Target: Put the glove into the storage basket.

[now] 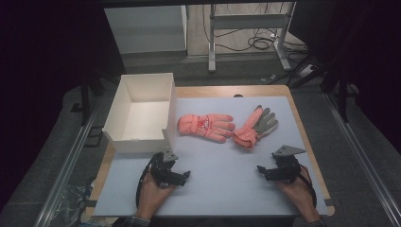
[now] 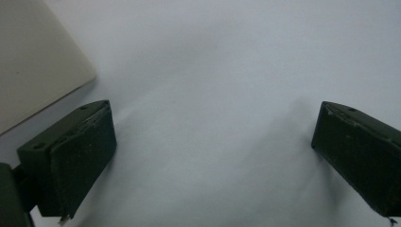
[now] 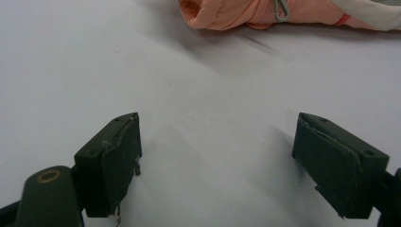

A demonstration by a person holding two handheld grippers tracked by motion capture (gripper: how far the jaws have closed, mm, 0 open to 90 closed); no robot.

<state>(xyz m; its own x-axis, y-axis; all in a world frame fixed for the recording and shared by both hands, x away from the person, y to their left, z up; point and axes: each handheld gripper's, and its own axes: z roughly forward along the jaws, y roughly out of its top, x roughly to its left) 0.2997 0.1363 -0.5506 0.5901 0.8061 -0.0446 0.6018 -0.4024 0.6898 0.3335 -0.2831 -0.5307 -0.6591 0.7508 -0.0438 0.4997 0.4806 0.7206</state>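
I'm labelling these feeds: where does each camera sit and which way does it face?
High view: above the person's side, facing forward and down on the table, box, gloves; both hands and claws show.
Left claw view: on the left claw, facing mat and box corner.
Right claw view: on the right claw, facing a glove.
Shared: gloves, box.

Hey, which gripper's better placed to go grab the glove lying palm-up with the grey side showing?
Probably the right gripper. Its jaws are open and empty, and the grey-palmed glove lies just beyond it. The left gripper sits nearer the white box and the other glove.
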